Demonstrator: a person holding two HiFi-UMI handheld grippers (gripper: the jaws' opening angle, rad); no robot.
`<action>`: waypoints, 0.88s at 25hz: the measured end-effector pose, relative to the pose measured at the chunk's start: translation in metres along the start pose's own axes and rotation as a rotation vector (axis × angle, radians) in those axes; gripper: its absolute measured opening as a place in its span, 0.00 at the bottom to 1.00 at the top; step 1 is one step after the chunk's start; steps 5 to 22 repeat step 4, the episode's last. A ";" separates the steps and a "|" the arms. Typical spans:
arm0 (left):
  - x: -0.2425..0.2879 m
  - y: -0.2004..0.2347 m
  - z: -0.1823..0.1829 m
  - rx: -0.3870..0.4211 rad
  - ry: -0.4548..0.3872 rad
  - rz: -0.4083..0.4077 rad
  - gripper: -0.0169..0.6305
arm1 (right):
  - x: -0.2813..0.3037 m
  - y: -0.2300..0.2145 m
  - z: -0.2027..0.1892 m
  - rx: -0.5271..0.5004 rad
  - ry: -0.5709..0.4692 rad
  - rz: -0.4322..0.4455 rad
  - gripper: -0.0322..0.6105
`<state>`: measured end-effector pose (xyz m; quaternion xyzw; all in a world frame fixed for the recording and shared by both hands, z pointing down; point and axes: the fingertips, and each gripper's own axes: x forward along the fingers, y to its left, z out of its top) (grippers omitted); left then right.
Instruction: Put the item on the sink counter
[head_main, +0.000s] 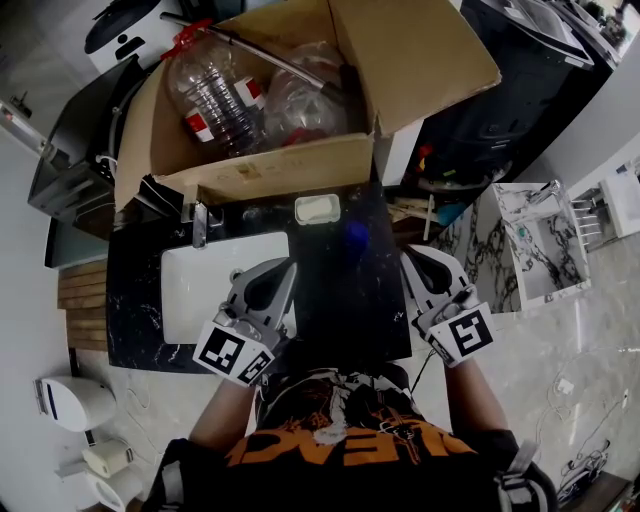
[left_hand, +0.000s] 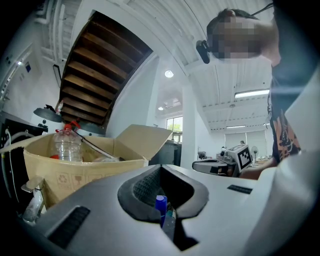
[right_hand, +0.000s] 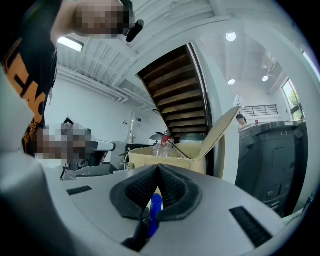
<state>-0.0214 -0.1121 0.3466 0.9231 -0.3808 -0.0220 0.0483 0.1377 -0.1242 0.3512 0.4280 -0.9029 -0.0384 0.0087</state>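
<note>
Sink counter (head_main: 340, 300), black with pale veining, fills the middle of the head view, with a white basin (head_main: 195, 285) sunk into its left half. Behind the basin, at the back of the counter, stands an open cardboard box (head_main: 290, 165), flaps up. In the box, behind the basin and a little to its right, lies a clear plastic bottle (head_main: 215, 100) with a red cap, beside more crumpled clear plastic. The same box (left_hand: 55, 172) and bottle (left_hand: 66, 145) show ahead of the left claw in its own view, and ahead of the right claw in its view too. The left claw (head_main: 278, 268) shows over the basin's near right corner, its pads together and empty (left_hand: 159, 169). The right claw (head_main: 425, 258) is well to the right of the basin, past the counter's right edge, also closed on nothing (right_hand: 158, 167). A faucet (head_main: 200, 225) stands at the basin's back rim, and a small white soap dish (head_main: 318, 209) lies just behind its right back corner.
</note>
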 end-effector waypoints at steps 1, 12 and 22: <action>0.000 -0.001 0.000 0.000 0.000 -0.001 0.05 | 0.000 0.000 0.000 0.000 0.002 -0.001 0.07; 0.001 -0.002 0.001 -0.004 -0.004 -0.005 0.05 | -0.001 -0.002 0.001 0.000 0.006 -0.005 0.07; 0.001 -0.002 0.001 -0.004 -0.004 -0.005 0.05 | -0.001 -0.002 0.001 0.000 0.006 -0.005 0.07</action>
